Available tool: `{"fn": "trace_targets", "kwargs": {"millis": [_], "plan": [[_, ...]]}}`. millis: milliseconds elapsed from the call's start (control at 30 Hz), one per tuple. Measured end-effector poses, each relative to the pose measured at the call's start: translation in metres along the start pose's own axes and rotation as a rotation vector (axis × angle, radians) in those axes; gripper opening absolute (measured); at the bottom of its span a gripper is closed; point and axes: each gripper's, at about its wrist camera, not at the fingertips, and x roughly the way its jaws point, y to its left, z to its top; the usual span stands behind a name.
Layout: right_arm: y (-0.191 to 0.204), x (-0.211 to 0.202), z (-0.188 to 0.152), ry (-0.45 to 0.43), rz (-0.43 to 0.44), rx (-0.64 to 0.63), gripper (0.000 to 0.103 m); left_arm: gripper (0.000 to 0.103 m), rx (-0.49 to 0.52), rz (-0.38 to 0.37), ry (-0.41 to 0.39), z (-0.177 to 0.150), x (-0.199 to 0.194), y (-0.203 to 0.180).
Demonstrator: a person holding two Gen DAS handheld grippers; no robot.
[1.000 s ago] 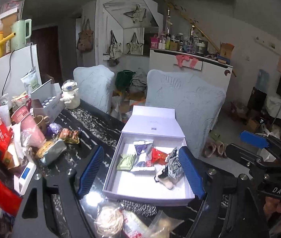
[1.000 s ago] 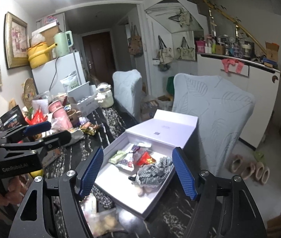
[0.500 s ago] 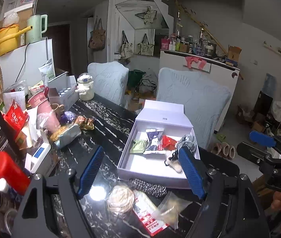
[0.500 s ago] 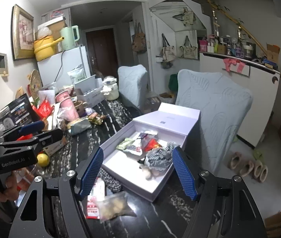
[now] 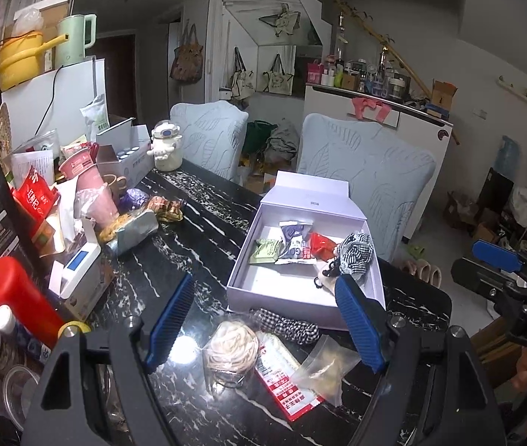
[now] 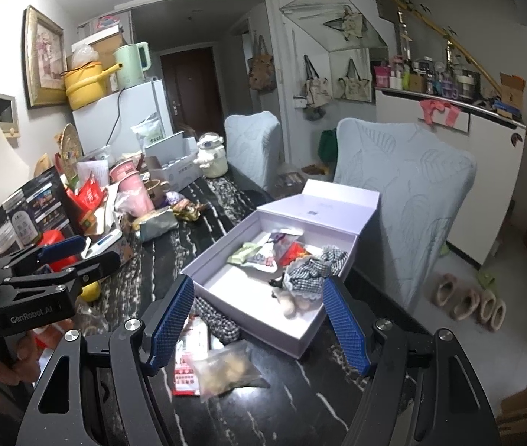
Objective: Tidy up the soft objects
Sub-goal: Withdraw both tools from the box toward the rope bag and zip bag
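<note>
An open lavender box (image 5: pixel 263 290) (image 6: pixel 218 275) sits on the black marble table. Inside lie snack packets (image 5: pixel 293 247) and a checkered cloth doll (image 5: pixel 352 256) (image 6: pixel 308 273). In front of the box lie a checkered cloth (image 5: pixel 289 325) (image 6: pixel 215 321), a cream bundle in a clear bag (image 5: pixel 231 347), a red-and-white packet (image 5: pixel 285 375) and a clear snack bag (image 5: pixel 328 368) (image 6: pixel 226 368). My left gripper (image 5: pixel 263 327) is open and empty above these. My right gripper (image 6: pixel 257 325) is open and empty, near the box's front corner.
The table's left side is crowded: a red bottle (image 5: pixel 18 297), a white scale (image 5: pixel 77 278), pink cups (image 5: pixel 92 189), a silver pouch (image 5: pixel 133 230) and boxes. Two light-blue chairs (image 5: pixel 367 171) stand behind the table. Slippers (image 6: pixel 467 301) lie on the floor.
Both grippers have pulled back and up from the box, so more of the table and the items in front of the box show. Both stay open and empty.
</note>
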Motion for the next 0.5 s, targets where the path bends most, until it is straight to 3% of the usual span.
{"fn": "trace_targets", "kwargs": {"millis": [200,500], "plan": [[-0.003,0.004,-0.008,0.02,-0.003,0.019,0.073,0.078,0.005,-0.004,0.013,-0.009,0.004,0.003],[-0.012,0.027,-0.033,0.1,0.017,0.055,0.073,0.078,-0.02,-0.026,0.099,-0.035,0.029,0.01]]}}
